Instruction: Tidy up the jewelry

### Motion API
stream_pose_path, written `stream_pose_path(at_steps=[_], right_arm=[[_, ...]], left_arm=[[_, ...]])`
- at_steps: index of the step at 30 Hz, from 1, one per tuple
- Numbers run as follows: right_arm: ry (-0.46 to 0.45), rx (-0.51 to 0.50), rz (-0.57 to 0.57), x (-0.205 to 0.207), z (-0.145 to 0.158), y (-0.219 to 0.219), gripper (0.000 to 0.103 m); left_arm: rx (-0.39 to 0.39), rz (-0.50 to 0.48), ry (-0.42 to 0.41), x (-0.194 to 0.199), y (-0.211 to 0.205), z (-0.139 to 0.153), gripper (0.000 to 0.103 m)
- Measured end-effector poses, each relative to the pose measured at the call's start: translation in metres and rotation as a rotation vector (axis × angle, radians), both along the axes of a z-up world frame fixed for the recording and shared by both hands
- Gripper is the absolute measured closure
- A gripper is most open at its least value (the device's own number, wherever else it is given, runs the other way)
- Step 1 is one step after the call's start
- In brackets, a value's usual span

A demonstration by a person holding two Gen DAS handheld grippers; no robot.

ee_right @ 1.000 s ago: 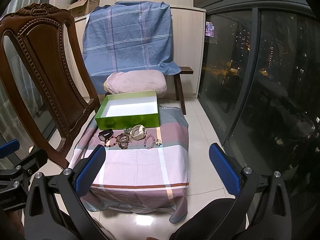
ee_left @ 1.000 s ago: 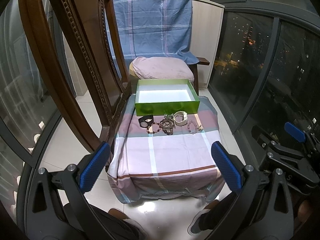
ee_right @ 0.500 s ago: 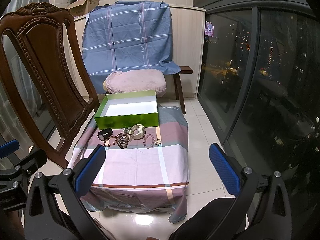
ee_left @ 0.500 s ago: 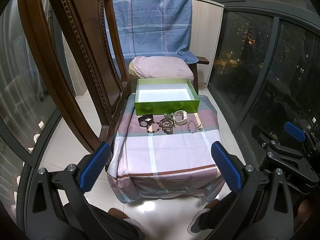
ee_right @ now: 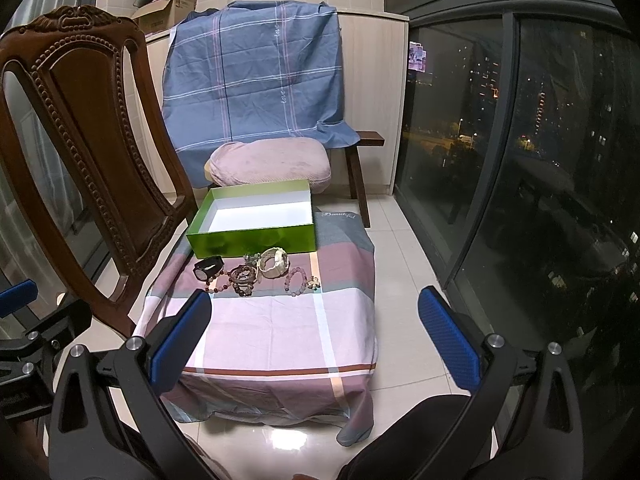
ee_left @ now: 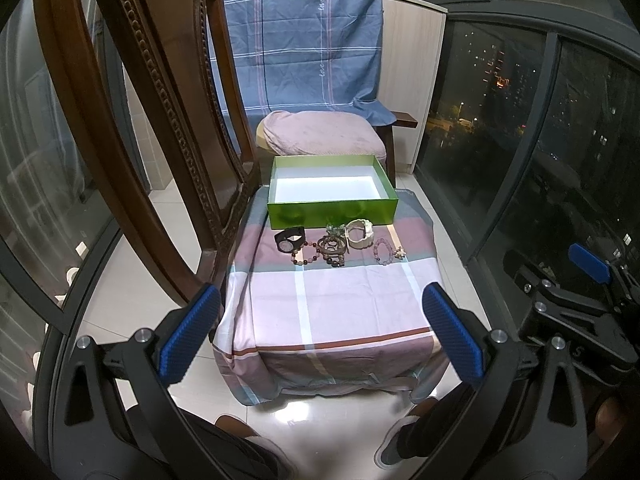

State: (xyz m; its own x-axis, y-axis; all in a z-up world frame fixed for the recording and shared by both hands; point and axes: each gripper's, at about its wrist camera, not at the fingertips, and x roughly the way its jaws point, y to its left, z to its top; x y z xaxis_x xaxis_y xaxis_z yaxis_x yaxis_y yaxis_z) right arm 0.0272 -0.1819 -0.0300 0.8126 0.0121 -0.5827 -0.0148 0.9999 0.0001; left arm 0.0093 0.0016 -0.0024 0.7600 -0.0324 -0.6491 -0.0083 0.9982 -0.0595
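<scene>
An open green box (ee_left: 332,211) (ee_right: 256,240) with a white inside stands at the far end of a low table under a striped cloth (ee_left: 332,300) (ee_right: 272,320). In front of it lie a black watch (ee_left: 289,239) (ee_right: 208,267), dark bead bracelets (ee_left: 332,249) (ee_right: 242,276), a cream bangle (ee_left: 360,234) (ee_right: 274,263) and a pink bead bracelet (ee_left: 382,251) (ee_right: 296,280). My left gripper (ee_left: 320,336) and right gripper (ee_right: 314,340) hang open, well short of the jewelry, nothing between the fingers.
A carved wooden chair (ee_left: 132,120) (ee_right: 80,152) stands close on the left. Behind the table is a bench with a pink cushion (ee_left: 320,136) and a blue checked cloth (ee_right: 256,80). Dark glass windows (ee_right: 520,160) run along the right. A person's feet show on the tiled floor.
Both views have shifted only slightly; the table and jewelry sit a touch higher in the frames. Both grippers stay open.
</scene>
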Motion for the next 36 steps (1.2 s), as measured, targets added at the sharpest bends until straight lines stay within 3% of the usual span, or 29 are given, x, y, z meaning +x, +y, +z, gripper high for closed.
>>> stream_pose_path(at_steps=[36], right_arm=[[0.017,-0.005,-0.002,0.0067,-0.0050,-0.0037,0.003]], left_arm=[[-0.004,-0.007,0.022,0.0093,0.0017,-0.0021,0.003]])
